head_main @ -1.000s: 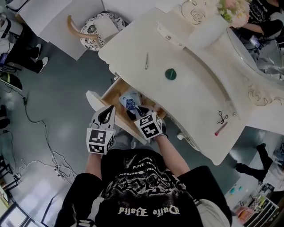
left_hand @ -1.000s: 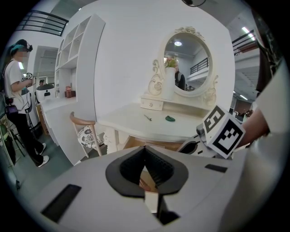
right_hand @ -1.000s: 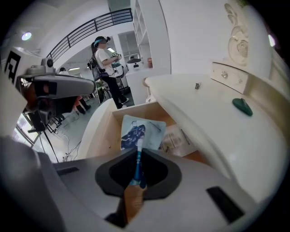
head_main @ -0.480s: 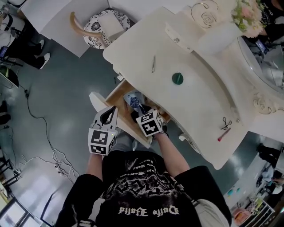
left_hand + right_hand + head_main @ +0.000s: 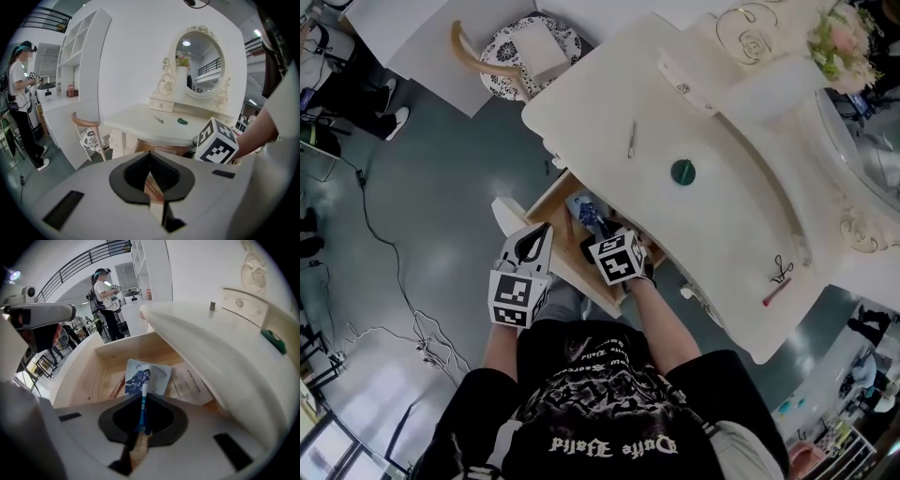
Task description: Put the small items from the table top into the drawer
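Blue-and-white pen (image 5: pixel 142 401) sits clamped in the jaws of my right gripper (image 5: pixel 142 422), its tip pointing ahead over the open wooden drawer (image 5: pixel 84 376), with a blue printed card (image 5: pixel 157 377) just beyond. My left gripper (image 5: pixel 151 177) has its jaws together, empty.

Black white-printed T-shirt (image 5: pixel 602 405); left gripper (image 5: pixel 540 238) and right gripper (image 5: pixel 598 236) white, marker-cubed.

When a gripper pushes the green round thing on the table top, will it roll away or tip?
The green round thing looks low and flat, so it would probably slide, not roll or tip. The table top looks smooth and glossy, so it may slip away from closing jaws. It seems small and likely light.
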Action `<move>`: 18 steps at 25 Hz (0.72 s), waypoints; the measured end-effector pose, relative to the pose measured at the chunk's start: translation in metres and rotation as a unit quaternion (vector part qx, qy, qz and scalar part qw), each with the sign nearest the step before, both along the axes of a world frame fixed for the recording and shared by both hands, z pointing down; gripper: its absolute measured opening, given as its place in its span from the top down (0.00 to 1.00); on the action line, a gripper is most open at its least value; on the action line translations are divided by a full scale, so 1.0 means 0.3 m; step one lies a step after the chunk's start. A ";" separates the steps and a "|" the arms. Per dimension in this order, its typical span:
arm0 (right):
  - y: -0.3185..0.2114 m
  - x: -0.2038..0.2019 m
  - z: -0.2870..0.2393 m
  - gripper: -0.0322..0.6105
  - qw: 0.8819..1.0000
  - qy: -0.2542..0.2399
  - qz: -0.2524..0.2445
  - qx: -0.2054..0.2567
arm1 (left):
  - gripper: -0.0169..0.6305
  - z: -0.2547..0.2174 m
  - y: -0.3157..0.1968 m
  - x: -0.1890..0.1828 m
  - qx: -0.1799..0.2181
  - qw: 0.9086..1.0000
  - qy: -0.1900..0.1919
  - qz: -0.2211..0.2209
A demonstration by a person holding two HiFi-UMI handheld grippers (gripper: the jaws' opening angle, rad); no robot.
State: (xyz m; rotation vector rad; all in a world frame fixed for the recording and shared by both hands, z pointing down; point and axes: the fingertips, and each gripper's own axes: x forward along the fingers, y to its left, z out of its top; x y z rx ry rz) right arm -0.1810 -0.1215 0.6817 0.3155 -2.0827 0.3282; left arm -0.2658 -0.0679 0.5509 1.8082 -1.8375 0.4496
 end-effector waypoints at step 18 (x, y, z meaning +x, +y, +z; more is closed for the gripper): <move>-0.026 -0.035 0.047 0.88 1.000 0.019 -0.009 0.016 | 0.95 0.014 0.013 -0.029 -0.011 1.000 0.000 -0.007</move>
